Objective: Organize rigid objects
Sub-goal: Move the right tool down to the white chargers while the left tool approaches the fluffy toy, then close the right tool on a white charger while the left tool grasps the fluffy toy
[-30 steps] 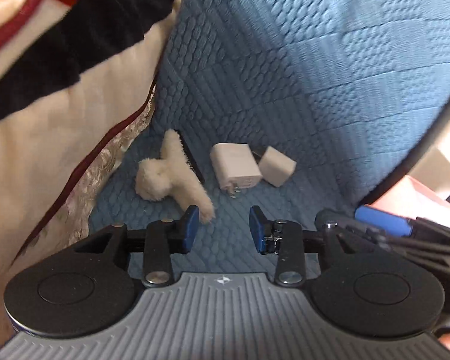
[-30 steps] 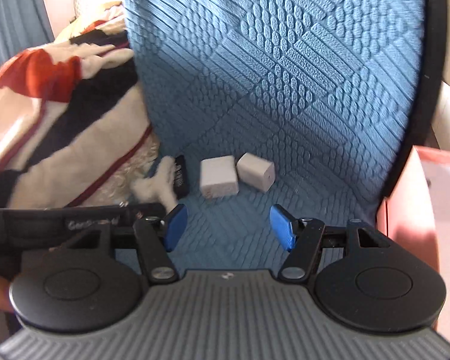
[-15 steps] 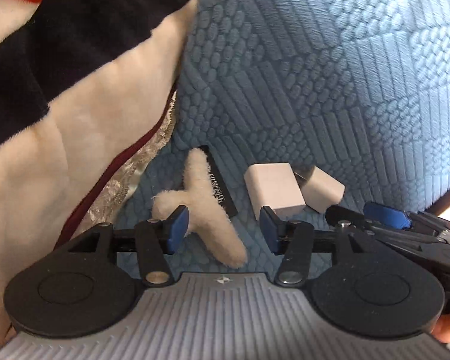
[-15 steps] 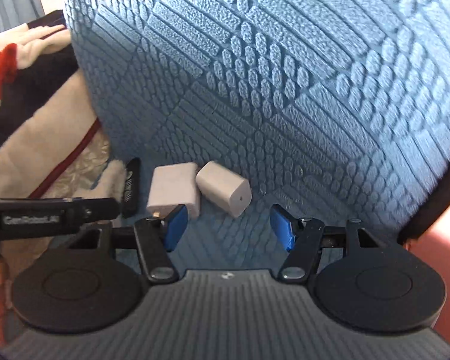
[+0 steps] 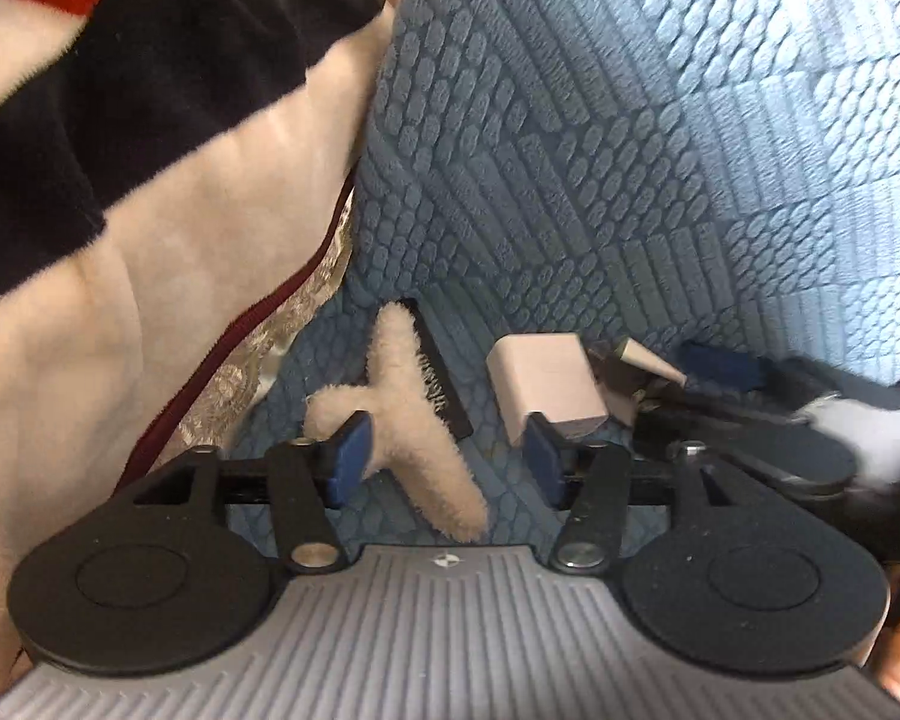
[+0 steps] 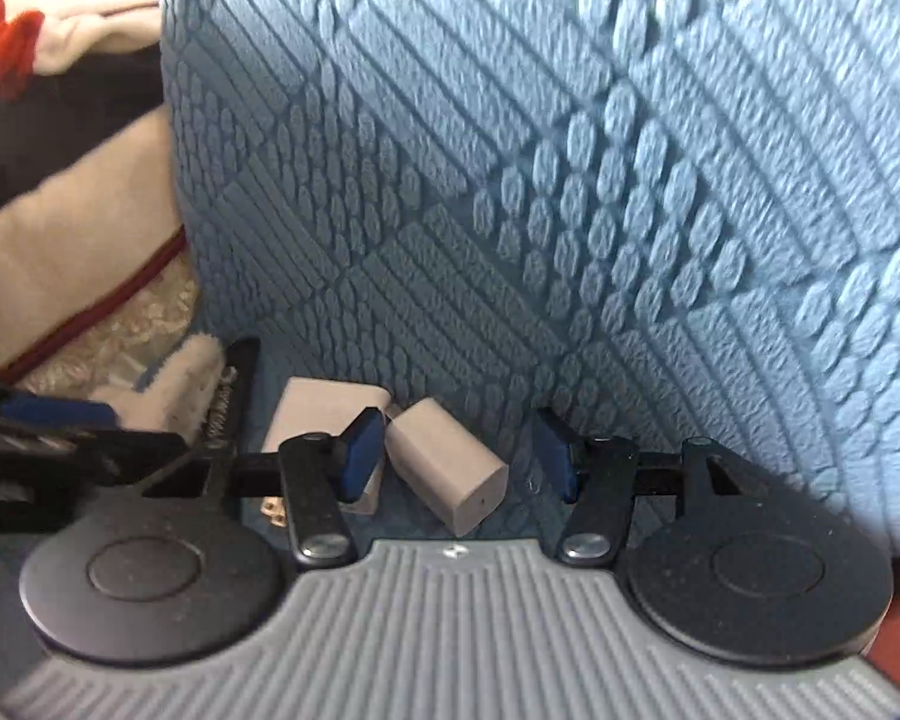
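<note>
While both hand-held grippers are set low over the blue quilted cushion (image 6: 630,180), the step in hand is judged to be the approach to a grasp, with nothing yet gripped. The right hand-held gripper (image 6: 459,450) is held spread, level and pointing toward the upright back of the cushion, and the smaller white charger block (image 6: 444,468) is bracketed between its jaws, apparently untouched. The left hand-held gripper (image 5: 444,450) is likewise held spread, and the fluffy cream clip (image 5: 408,414) lies between its jaws, close against the left pad. Just beyond, the larger white plug adapter (image 5: 546,381) is seen beside the clip, with a black strip-like item (image 5: 444,384) lying partly under the clip. The next move is judged to call for the right jaws to be closed squarely on the block's flat sides. To the far left, a striped plush blanket (image 5: 120,180) is heaped.
</note>
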A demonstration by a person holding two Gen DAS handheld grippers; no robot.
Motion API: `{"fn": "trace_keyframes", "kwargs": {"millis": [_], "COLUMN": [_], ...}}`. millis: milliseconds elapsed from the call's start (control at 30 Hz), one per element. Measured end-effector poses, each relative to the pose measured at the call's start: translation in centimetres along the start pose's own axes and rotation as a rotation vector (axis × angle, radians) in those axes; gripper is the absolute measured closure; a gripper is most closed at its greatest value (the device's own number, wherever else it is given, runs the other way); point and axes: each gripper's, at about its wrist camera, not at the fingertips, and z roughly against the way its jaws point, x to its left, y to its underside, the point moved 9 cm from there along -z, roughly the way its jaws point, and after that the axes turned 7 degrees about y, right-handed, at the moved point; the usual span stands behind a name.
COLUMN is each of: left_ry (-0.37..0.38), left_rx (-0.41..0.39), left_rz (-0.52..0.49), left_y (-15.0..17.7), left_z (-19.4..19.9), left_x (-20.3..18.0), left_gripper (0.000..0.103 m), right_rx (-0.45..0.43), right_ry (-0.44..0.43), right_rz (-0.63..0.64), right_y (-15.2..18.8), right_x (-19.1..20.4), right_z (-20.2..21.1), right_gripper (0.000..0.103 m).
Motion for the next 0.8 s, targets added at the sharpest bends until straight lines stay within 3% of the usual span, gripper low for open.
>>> {"fn": "trace_keyframes", "kwargs": {"millis": [67, 133, 200, 400, 633, 800], "left_ry": [-0.004, -0.011, -0.014, -0.050, -0.015, -0.025], "left_rx": [-0.029, -0.031, -0.019, 0.023, 0.074, 0.057], "left_rz": [-0.005, 0.003, 0.023, 0.077, 0.122, 0.157], "left_y": [-0.3, -0.5, -0.4, 0.1, 0.9, 1.0], "left_z": [0.6, 0.6, 0.3, -0.7, -1.9, -2.7], "left_x": [0.1, 0.3, 0.7, 2.3, 2.6, 2.9], "left_gripper": [0.021, 0.021, 0.019, 0.019, 0.020, 0.024], "right_rx": [0.012, 0.025, 0.030, 0.082, 0.141, 0.160], "right_ry": [-0.006, -0.017, -0.039, -0.030, 0.014, 0.004], "right_rz": [0.007, -0.006, -0.027, -0.042, -0.024, -0.014], "right_y": [0.5, 0.9, 1.0, 1.4, 2.3, 3.4], "right_x": [0.0, -0.2, -0.1, -0.4, -0.8, -1.0], "right_z": [-0.7, -1.2, -1.3, -0.3, 1.3, 2.4], "right_gripper": [0.046, 0.046, 0.052, 0.053, 0.053, 0.053]}}
